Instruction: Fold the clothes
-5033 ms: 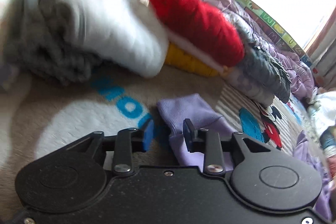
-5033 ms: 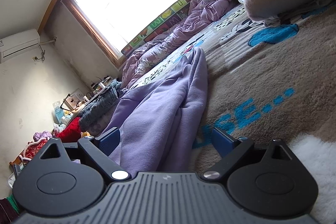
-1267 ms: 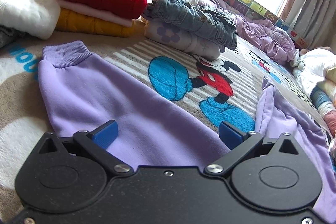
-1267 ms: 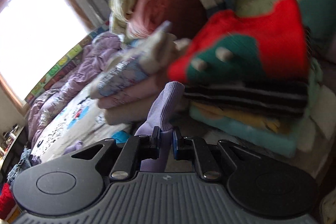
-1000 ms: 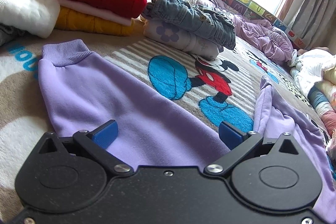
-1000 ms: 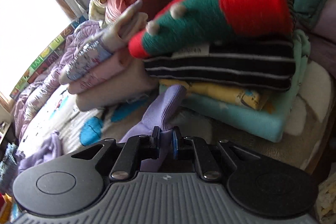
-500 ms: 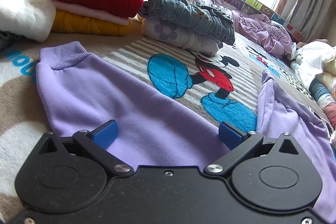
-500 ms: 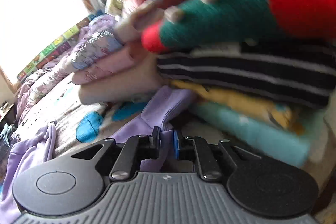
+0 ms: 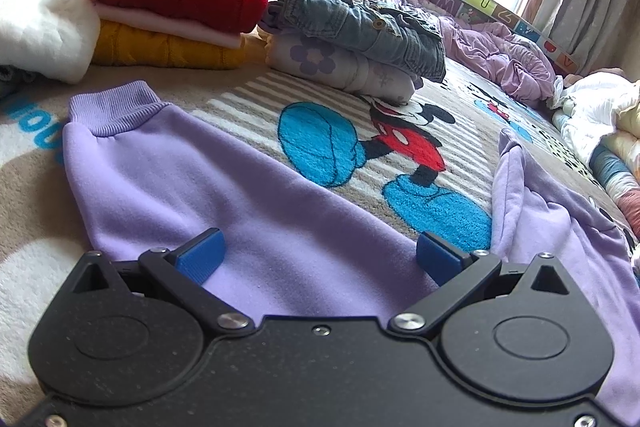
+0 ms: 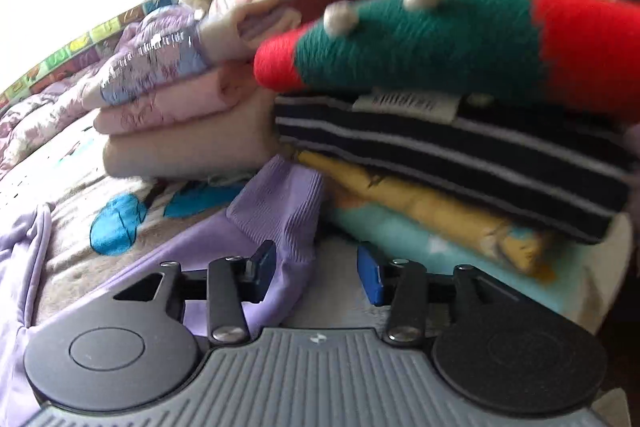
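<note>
Lilac garment lying spread, unfolded, under L gripper, jaws gaping wide. R gripper parted, empty, cuff resting against its left finger. Folded stacks sitting just ahead; folding left.

The bed is covered by a cartoon-mouse blanket. A lilac garment lies flat directly on it, across the mouse print's near edge. Beyond the print, two folded stacks rest on the blanket: red sweater stack to its far left, denim stack directly behind it. A crumpled purple quilt lies far right.
</note>
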